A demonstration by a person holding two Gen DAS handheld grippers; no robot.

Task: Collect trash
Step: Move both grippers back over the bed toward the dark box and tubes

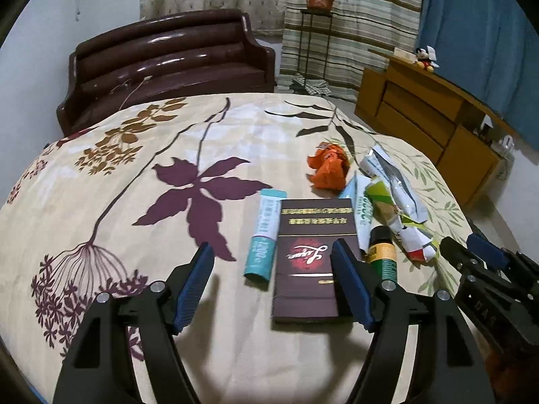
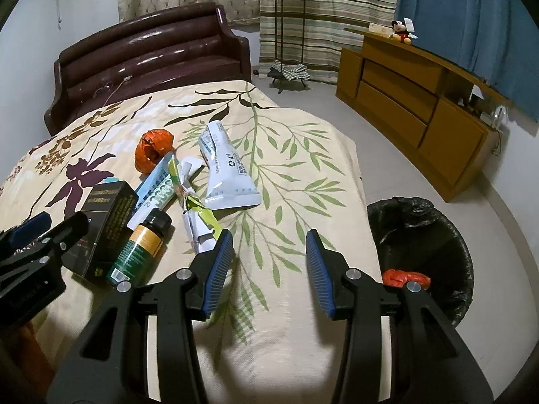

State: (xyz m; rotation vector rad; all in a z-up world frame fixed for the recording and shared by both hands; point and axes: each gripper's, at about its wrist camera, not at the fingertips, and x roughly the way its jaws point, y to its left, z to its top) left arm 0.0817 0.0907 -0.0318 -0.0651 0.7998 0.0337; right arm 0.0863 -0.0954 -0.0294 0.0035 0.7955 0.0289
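Observation:
Trash lies on the flowered bedspread (image 1: 118, 185): a dark box (image 1: 303, 259), a teal tube (image 1: 264, 235), a brown bottle (image 1: 380, 252), an orange wrapper (image 1: 328, 168), a white pouch (image 1: 394, 178) and a crumpled green wrapper (image 1: 401, 225). My left gripper (image 1: 273, 245) stands open and wide over the box and tube; its pads press on neither. My right gripper (image 2: 269, 234) is open over bare bedspread, to the right of the bottle (image 2: 141, 245) and the green wrapper (image 2: 195, 215). A black-lined bin (image 2: 438, 229) stands on the floor to its right.
An orange scrap (image 2: 404, 277) lies in the bin. A dark padded headboard (image 1: 168, 60) closes the far end of the bed. A wooden dresser (image 2: 421, 107) runs along the right wall, and a plant stand (image 2: 289, 17) is by the curtains.

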